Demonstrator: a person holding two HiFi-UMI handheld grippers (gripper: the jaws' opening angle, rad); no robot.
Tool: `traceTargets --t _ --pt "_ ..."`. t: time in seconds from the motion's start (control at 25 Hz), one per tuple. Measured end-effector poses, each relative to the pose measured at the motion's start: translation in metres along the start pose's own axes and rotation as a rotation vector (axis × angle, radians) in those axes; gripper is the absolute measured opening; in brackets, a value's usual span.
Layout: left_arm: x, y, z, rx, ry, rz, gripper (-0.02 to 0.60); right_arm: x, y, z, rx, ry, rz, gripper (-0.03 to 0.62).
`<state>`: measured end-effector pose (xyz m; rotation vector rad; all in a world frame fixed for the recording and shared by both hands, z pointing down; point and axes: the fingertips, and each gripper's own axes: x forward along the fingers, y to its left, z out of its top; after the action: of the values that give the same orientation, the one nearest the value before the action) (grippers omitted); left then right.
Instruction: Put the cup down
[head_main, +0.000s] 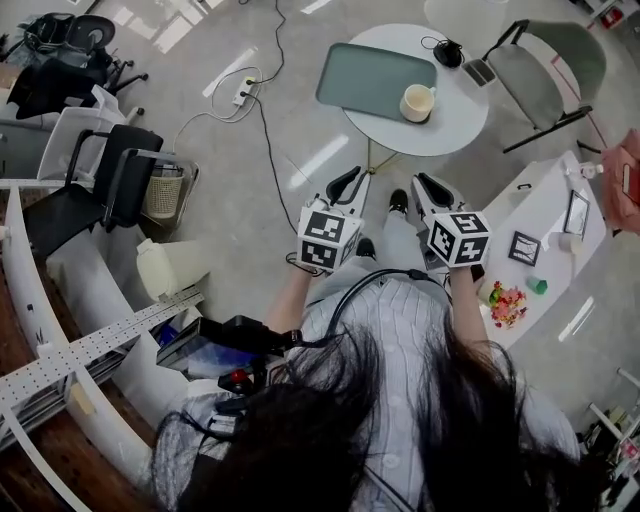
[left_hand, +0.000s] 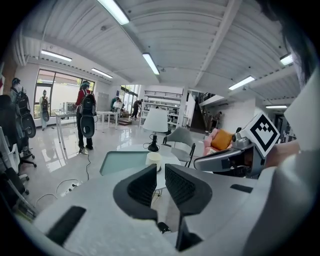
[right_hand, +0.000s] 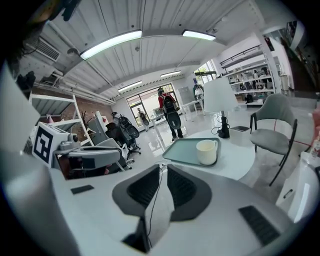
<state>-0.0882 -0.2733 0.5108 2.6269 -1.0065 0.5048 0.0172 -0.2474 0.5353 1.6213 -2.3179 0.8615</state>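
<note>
- White cup (head_main: 417, 103): one. It stands upright on the tray, in the corner nearest the person.
- Green tray (head_main: 365, 70): one. It lies flat on the table.
- Round white table (head_main: 400, 137): one. It is out in front of the person.
- Grey chair (head_main: 548, 68): one. It is just beside the table, on the right.
- Left gripper (head_main: 349, 180): one. Its two jaws are narrow, with only a thin gap. Nothing is between them.
- Right gripper (head_main: 426, 182): one. Its two jaws are narrow too, almost touching at the tips. It holds nothing.
- Both of these tools are side by side, close to the person's body. They point at the table and are well apart from the cup.
- Black and white cubes (head_main: 327, 240): two, one on each tool.
</note>
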Motion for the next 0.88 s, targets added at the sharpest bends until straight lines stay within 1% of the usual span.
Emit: traceTargets --t 0.08,0.24,0.48,0.72,0.88 --pt "-0.005 -0.004 -0.001 0.0 -0.008 0.002 0.058 -0.007 0.003 -0.004 -0.007 0.005 -0.003 0.065" --pt "-0.01 -0.014 -0.002 -0.026 -0.028 -0.006 0.052 -0.018 0.005 -0.012 -0.01 0.018 -0.009 0.065" --pt "-0.017 -0.026 -0.014 -0.053 -0.009 -0.02 0.043 -0.031 0.012 -0.028 0.006 0.043 -0.003 0.066" --pt "-0.019 -0.047 -0.022 -0.042 0.006 -0.027 0.028 -0.045 0.012 -0.044 0.019 0.059 0.016 0.064" --pt "-0.029 -0.064 -0.024 -0.04 0.007 -0.021 0.02 -0.059 0.02 -0.048 0.019 0.046 0.041 0.066"
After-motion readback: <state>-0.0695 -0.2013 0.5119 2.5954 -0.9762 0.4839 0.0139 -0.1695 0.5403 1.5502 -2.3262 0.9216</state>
